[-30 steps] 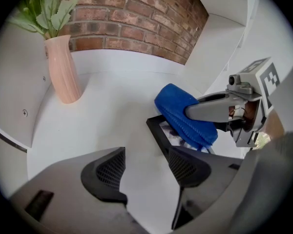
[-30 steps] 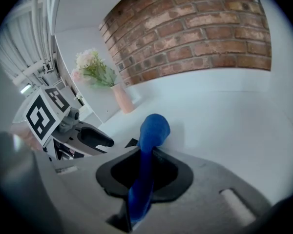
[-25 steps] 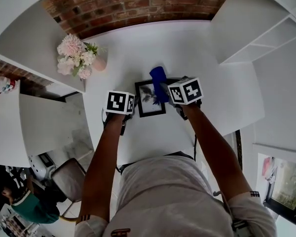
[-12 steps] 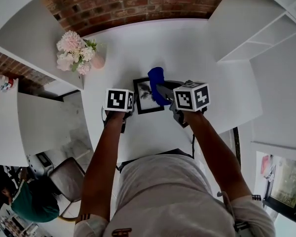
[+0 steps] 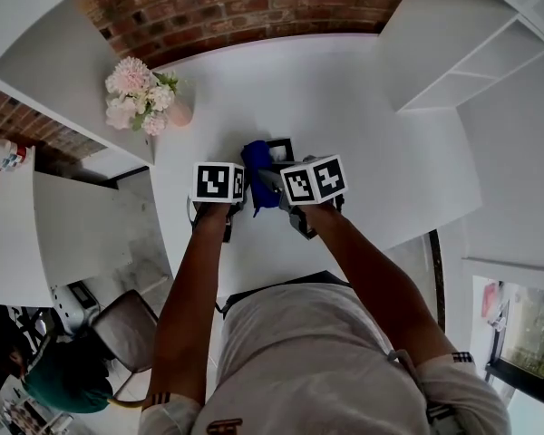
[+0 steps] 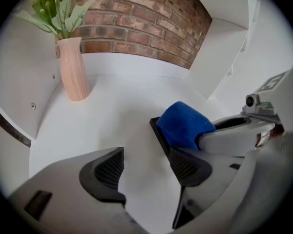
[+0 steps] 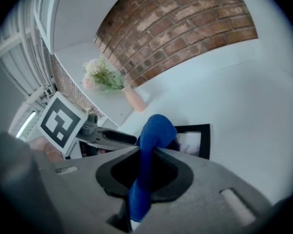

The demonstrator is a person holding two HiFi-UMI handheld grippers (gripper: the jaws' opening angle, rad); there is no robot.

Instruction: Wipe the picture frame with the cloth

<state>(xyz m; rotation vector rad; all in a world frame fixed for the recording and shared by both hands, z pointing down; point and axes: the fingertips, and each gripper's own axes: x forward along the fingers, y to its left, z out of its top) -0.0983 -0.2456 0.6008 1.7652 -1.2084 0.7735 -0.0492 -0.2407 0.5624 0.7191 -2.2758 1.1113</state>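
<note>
The right tongs (image 7: 145, 174) are clenched on the blue cloth (image 7: 155, 136), whose bunched end rests on the black picture frame (image 7: 204, 141), which lies flat on the white counter (image 5: 344, 98). The left tongs (image 6: 147, 167) have just been opening and stand released. Only bare counter lies between them, and the frame's corner is just beside their right jaw.
</note>
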